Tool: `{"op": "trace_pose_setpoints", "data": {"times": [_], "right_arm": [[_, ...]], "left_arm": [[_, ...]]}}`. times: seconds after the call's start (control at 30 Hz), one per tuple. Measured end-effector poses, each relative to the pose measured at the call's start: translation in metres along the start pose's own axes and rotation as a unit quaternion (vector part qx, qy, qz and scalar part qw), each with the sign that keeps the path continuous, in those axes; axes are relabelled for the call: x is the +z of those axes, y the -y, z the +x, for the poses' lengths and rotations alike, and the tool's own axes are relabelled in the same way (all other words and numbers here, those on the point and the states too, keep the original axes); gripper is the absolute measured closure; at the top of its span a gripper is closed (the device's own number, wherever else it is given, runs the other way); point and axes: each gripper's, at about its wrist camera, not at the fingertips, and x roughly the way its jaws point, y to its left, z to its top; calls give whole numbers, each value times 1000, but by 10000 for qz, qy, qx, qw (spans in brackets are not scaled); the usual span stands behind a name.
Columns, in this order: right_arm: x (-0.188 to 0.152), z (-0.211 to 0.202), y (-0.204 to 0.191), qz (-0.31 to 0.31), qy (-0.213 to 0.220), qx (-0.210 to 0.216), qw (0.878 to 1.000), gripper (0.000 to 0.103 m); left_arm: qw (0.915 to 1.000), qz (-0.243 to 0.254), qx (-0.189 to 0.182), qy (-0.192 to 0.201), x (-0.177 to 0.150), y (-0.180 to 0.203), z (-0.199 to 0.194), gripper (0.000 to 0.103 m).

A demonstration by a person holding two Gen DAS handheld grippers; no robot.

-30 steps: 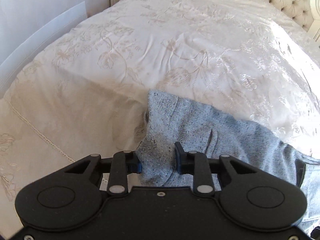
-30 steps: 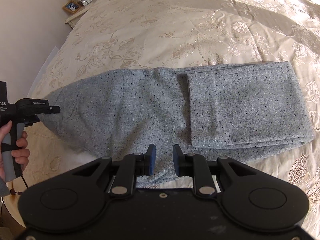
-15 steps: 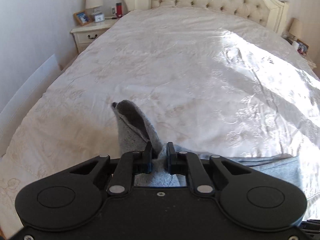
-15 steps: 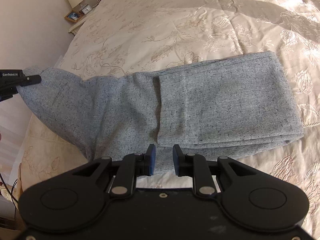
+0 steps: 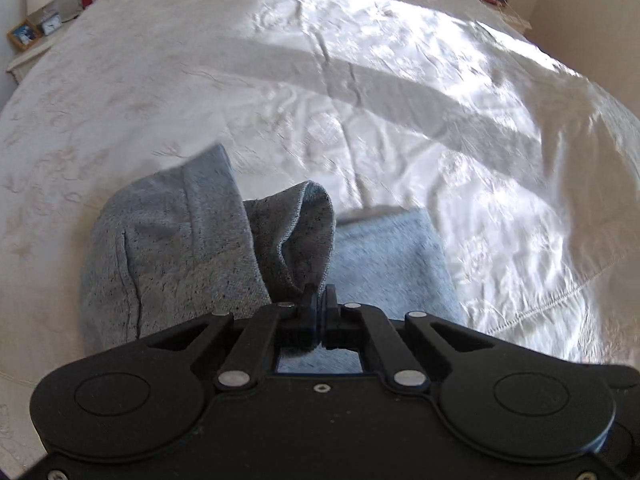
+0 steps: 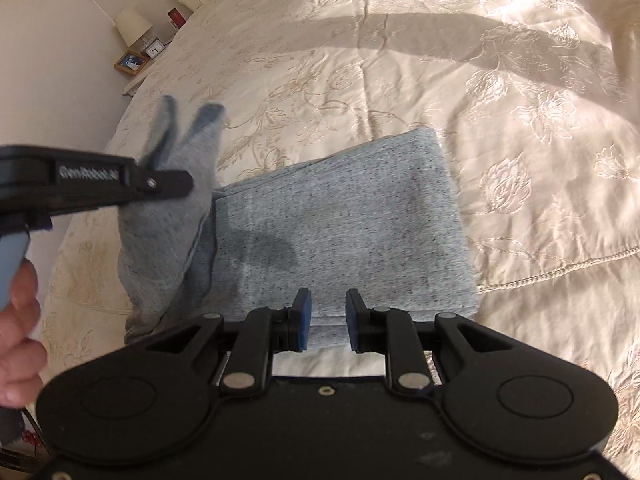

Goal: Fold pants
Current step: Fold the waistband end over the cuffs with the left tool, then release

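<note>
**Grey pants, part-folded, one end lifted**

Grey flecked knit pants (image 6: 340, 236) lie across the near edge of a cream embroidered bedspread (image 6: 440, 80). Right portion is already doubled into a flat rectangle; left portion is raised off the bed.

Left gripper (image 5: 319, 300): clenched on a bunched edge of the pants, jaws pressed together with cloth between. The held end stands up in a loose hooded fold, apparently so it can be carried over onto the flat stack. From the right wrist view this gripper (image 6: 188, 184) is blurred, so which edge it holds is uncertain.

Right gripper (image 6: 327, 316): jaws apart, holding nothing, poised just above the near edge of the folded rectangle, probably to steady it while the fold lands.

Hand (image 6: 18, 320) visible at left. Lamp (image 6: 132, 26) stands beyond the bed.
</note>
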Motion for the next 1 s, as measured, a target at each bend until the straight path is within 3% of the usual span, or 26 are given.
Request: {"op": "trace_pose_setpoints", "data": {"times": [0.1,0.2,0.3,0.43,0.6,0.77,1.0], "right_arm": [[2,0,14,52,-38,-66,10000,81],[5,-3,20,48,-3,-115,9999,81],[10,-4,16,-15,100,-64,9999,81],[24,6,-1,-85,168,231,9996,79],[47,34,-40,-445,242,502,9975,73],[64,74,-58,-480,-109,481,9976,71],[63,94,-62,-401,-507,492,9967,71]], "left_arm": [[9994,189,-185,-210,-9,21,7,93],[9997,195,-139,-88,-13,18,-4,87],[9999,14,165,17,-17,-6,-15,86],[9975,-292,613,-174,-35,-56,-22,87],[9941,24,920,-575,-78,-92,-23,87],[9923,175,1023,-682,-116,-104,-29,87],[9910,407,1063,-709,-131,-91,-27,86]]}}
